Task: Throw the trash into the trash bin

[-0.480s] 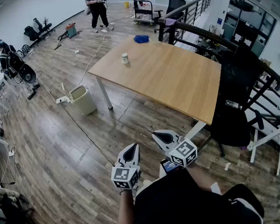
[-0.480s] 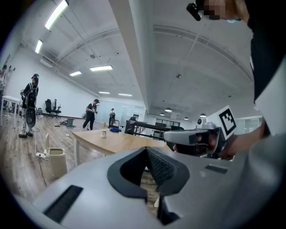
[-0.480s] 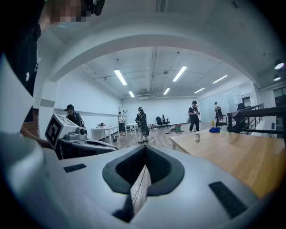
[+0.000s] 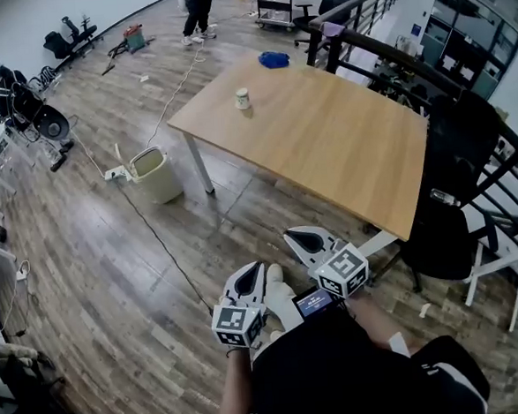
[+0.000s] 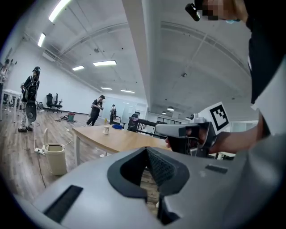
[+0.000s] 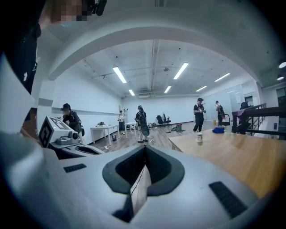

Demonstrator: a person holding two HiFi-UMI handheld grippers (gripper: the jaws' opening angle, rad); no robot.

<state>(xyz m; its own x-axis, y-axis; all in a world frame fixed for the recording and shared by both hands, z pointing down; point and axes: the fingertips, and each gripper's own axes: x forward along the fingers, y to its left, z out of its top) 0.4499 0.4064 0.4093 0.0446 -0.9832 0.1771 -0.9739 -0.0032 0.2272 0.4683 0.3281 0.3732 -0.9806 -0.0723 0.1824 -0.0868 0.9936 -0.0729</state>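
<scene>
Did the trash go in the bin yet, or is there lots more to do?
Nothing looks done yet. The paper cup and a blue thing sit on the table, and the trash bin stands on the floor beside it. In hand: nothing. The left claw and right claw are both shut and empty, short of the table. Left to do: reach the table, grab the trash, drop it in the bin.

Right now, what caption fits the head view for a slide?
Left gripper and right gripper, shut and empty, face a table with a cup; trash bin beside it.
</scene>
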